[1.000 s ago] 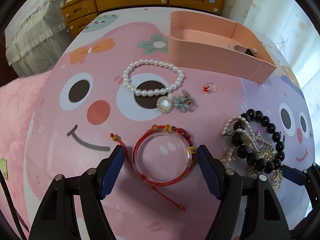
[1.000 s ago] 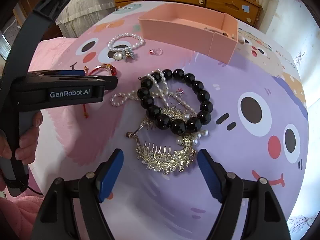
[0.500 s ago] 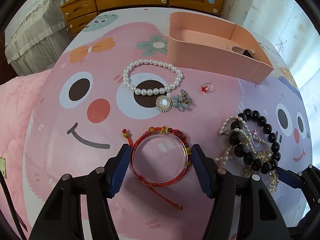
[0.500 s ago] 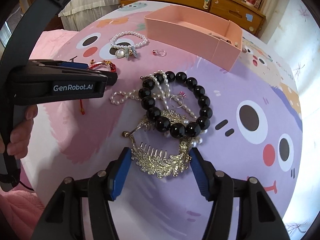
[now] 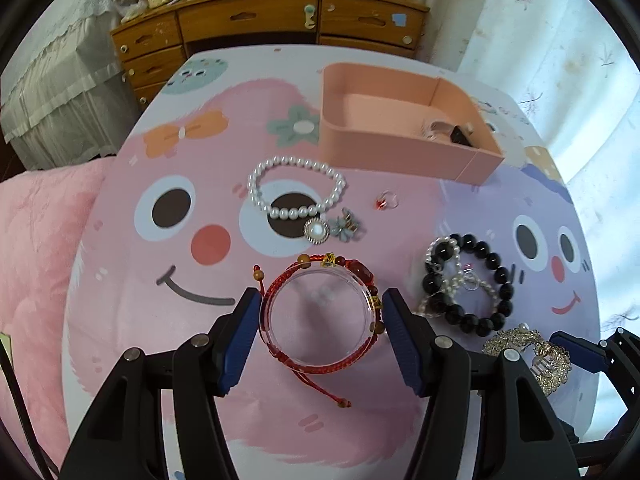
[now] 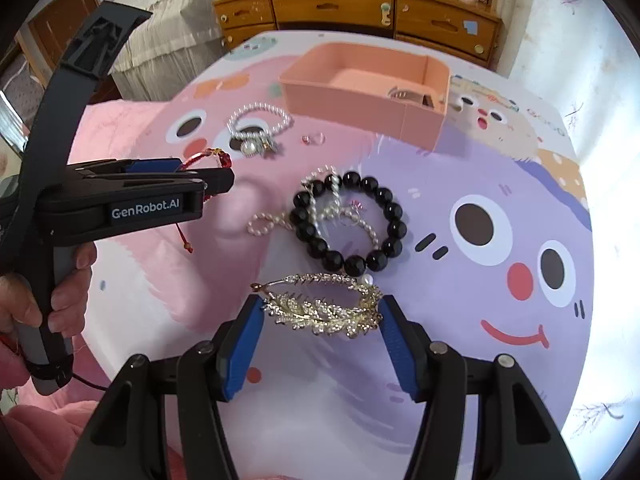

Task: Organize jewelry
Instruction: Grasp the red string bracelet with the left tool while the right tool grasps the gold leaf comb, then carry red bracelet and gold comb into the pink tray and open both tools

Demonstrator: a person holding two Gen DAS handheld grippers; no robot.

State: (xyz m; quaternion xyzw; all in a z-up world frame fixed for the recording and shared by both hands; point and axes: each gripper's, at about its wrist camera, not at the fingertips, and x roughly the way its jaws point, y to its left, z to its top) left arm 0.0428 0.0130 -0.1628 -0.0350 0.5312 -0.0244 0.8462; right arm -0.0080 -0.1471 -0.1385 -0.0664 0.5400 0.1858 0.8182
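the worktop [image 5: 120, 360] is covered by a pink and lilac cartoon-face printed cloth, and a brown wooden chest of drawers [image 5: 280, 20] is seen behind it. toward the far edge of the worktop an open salmon-pink rectangular tray [image 5: 400, 148] is set, with a few small items lying in its right end; what they are cannot be told. the left hand-held gripper [image 5: 320, 312] is closed on a clear round plastic bangle [image 5: 320, 316] wound with a red braided cord bracelet, both blue pads [image 5: 240, 332] pressed against its sides, the beaded cord tail trailing loose below it. in the right wrist view this left hand-held gripper [image 6: 224, 176] is seen side-on, held by a hand at the left edge, with the red bracelet [image 6: 212, 156] showing at its tip. the right hand-held gripper [image 6: 320, 316] is closed narrowly on a gold leaf-shaped rhinestone hair comb [image 6: 324, 312], which is touched at both ends by the blue pads [image 6: 394, 340]. just beyond the comb a black round-bead bracelet [image 6: 348, 224] is lying on the lilac part of the cloth, tangled with a thin strand of small pearls [image 6: 264, 224] and a small silver ring [image 6: 352, 220]. farther off, near the tray, a white pearl bracelet [image 5: 296, 188] with a round pearl pendant and a pale flower charm [image 5: 348, 228] is laid on the pink face, and a small ring with a red stone [image 5: 386, 202] is placed just to its right, apart from it
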